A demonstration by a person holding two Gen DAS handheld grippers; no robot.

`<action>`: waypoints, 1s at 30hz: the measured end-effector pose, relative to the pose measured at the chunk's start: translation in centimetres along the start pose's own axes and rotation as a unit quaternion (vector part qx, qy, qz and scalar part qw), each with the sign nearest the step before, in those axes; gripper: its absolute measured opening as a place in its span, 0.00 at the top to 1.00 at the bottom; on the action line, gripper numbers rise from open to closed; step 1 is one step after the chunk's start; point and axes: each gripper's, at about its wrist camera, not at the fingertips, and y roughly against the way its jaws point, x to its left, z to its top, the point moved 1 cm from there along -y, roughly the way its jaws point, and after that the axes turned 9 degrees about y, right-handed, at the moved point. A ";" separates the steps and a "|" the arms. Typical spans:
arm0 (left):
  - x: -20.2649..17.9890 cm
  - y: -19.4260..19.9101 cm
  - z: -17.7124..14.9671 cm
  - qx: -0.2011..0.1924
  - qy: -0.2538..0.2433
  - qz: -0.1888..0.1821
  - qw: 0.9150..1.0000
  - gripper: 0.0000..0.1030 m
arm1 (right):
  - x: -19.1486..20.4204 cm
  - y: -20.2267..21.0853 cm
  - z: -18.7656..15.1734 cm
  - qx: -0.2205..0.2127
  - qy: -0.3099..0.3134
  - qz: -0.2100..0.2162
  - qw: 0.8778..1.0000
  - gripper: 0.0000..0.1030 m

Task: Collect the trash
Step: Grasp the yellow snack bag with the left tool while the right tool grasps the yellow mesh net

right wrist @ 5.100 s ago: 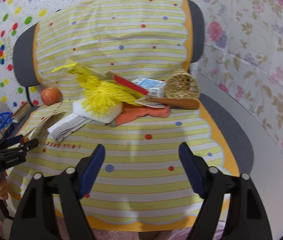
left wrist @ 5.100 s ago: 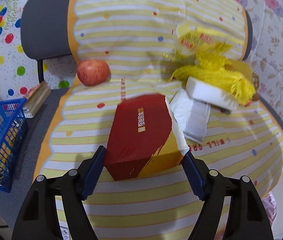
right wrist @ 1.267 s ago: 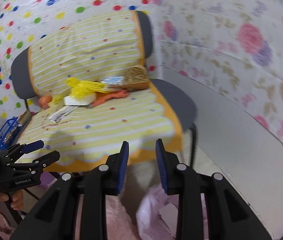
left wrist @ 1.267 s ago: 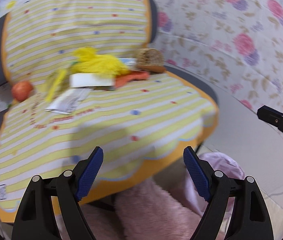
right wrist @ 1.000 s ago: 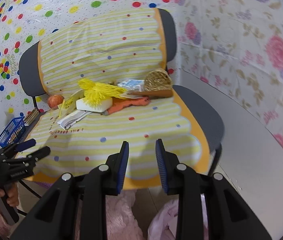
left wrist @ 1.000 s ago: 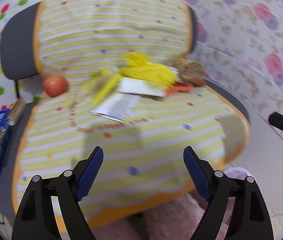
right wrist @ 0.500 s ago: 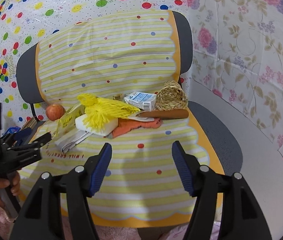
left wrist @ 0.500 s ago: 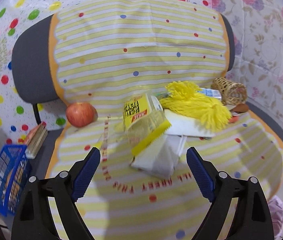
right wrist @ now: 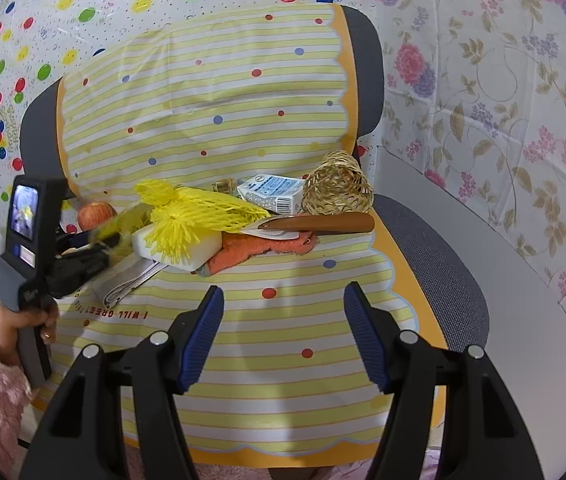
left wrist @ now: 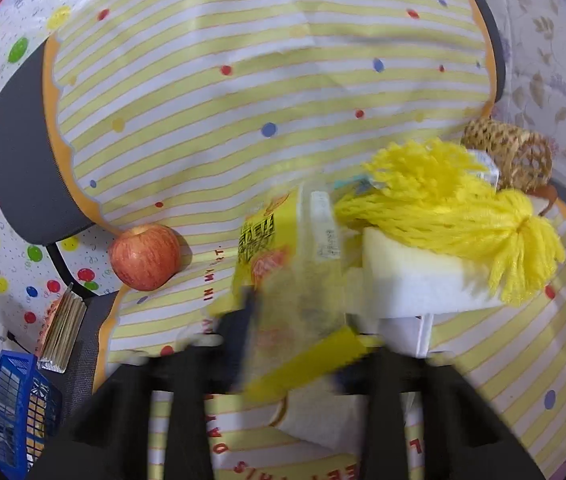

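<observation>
Left wrist: left gripper (left wrist: 295,332) closing on yellow wrapper (left wrist: 287,264) | tilted downward

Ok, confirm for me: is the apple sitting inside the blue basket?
No, the apple rests on the striped chair cover, well apart from the blue basket lower down beside the chair.

An apple (left wrist: 145,256) sits at nine o'clock on the striped cloth (left wrist: 203,92) over the chair (right wrist: 435,280). At two o'clock lies a wicker roll (left wrist: 509,154). At eight o'clock, a blue basket (left wrist: 15,412) stands beside a book (left wrist: 61,328).
</observation>
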 end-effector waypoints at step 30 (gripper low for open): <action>10.9 8.7 -2.5 -0.045 0.163 -0.081 0.982 0.90 | 11.2 -13.5 9.8 0.021 0.207 0.070 0.976 0.25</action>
